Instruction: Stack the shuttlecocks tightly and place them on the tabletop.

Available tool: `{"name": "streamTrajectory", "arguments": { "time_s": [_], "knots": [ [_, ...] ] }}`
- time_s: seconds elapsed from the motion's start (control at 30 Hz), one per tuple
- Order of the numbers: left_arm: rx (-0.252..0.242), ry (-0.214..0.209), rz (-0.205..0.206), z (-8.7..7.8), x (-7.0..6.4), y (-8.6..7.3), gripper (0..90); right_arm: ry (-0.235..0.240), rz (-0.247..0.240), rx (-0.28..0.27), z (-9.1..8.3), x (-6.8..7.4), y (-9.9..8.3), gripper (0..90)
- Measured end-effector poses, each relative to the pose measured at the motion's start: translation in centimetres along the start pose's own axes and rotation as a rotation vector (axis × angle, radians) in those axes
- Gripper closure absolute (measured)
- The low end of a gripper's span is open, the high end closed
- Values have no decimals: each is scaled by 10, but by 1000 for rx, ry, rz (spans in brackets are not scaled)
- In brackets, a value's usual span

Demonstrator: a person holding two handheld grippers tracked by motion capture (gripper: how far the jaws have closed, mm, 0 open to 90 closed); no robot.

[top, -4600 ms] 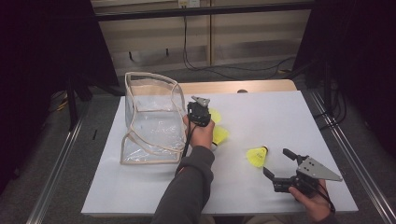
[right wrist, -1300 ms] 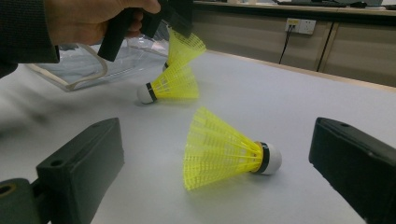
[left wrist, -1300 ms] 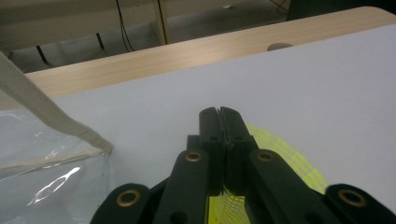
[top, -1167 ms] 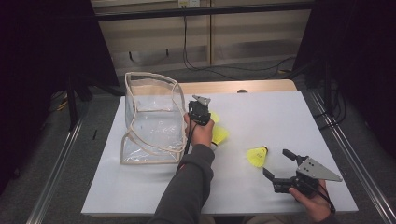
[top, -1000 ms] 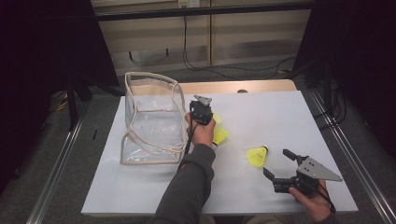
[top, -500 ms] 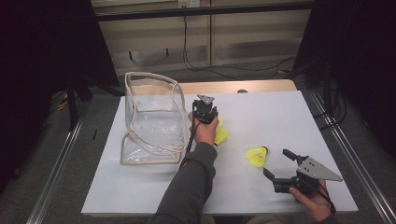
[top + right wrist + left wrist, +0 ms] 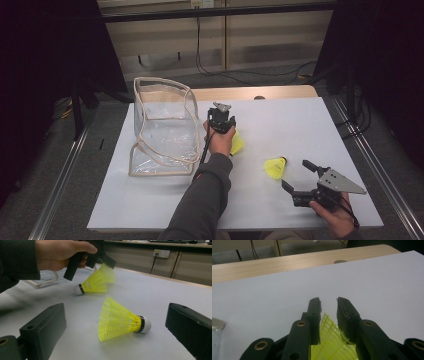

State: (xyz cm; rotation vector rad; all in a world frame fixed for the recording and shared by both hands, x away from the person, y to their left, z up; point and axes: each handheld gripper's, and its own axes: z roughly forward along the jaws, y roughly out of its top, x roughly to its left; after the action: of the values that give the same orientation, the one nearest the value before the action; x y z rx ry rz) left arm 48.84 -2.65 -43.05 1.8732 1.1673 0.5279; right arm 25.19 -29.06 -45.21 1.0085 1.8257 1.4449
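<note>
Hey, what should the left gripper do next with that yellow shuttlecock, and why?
Probably close on it. The left gripper has its jaws standing apart around the mesh skirt of the yellow shuttlecock, which lies on the white table beside the clear bag.

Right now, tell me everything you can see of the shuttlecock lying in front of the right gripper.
The shuttlecock has a bright yellow mesh skirt, plastic by its look, a black band and a rounded white cap. It lies on its side on the white table, skirt flared toward the left in the right gripper view. Nothing grips it: the right gripper stands open, short of it.
</note>
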Motion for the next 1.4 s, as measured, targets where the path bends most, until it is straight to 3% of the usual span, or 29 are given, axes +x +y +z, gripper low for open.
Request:
{"name": "streamTrajectory", "arguments": {
  "time_s": [0.3,1.4],
  "knots": [
    [11,-36,12,0,-3,-1,705,1,-3,3,0,0,0,26],
    [8,-5,-32,2,6,-1,607,2,-3,2,0,0,0,26]
  ]
}}
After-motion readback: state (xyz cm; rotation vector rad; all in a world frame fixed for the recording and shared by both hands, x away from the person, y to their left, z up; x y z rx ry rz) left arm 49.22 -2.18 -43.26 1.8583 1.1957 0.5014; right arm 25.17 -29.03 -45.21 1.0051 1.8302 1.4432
